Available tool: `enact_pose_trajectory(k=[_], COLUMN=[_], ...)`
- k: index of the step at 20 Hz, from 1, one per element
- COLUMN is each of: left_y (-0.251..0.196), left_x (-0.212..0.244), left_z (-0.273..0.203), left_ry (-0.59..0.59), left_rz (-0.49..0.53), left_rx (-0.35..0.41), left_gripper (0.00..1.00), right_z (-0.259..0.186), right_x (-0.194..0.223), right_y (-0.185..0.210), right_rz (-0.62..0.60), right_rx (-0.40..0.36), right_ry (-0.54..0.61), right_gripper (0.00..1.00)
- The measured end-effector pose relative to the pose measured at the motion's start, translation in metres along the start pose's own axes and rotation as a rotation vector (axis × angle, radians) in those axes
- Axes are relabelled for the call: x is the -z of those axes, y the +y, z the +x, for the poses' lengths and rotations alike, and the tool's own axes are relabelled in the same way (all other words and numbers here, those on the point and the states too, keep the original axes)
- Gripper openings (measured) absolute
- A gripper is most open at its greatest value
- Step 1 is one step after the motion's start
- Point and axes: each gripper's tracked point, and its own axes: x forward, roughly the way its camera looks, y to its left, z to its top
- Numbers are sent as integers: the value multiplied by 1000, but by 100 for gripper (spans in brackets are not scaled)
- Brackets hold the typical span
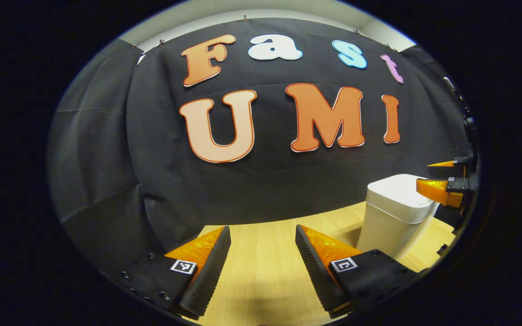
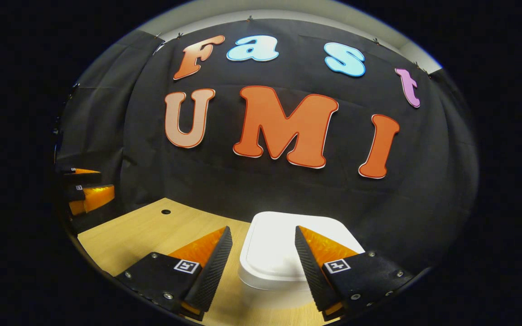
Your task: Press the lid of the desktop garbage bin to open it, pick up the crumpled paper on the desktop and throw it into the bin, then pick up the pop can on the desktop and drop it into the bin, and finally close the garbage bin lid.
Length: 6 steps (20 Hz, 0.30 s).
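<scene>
The garbage bin (image 2: 288, 258) stands on the desk (image 2: 152, 231) near its back edge, lid (image 2: 272, 246) down and flat. The right tongs (image 2: 263, 265) hang just above the lid, spread wide and empty. The left tongs (image 1: 263, 267), also wide and empty, are well to the bin's left, so the right is nearer.

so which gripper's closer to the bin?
Right. The right gripper hangs open just above the bin lid; the left gripper sits open over bare table, off beside it.
</scene>
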Motion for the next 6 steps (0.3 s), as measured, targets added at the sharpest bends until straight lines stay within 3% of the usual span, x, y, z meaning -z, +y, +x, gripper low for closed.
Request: enact_pose_trajectory(k=[2, 6], left_y=[6, 15], left_x=[-4, -15], left_z=[1, 3], left_ry=[-12, -42], left_rz=[-14, -43], left_rx=[-24, -63], left_gripper=[96, 92], right_z=[0, 2], right_x=[1, 2], right_y=[1, 5], right_rz=[18, 50], right_rx=[-7, -24], right_ry=[-2, -1], right_gripper=[85, 85])
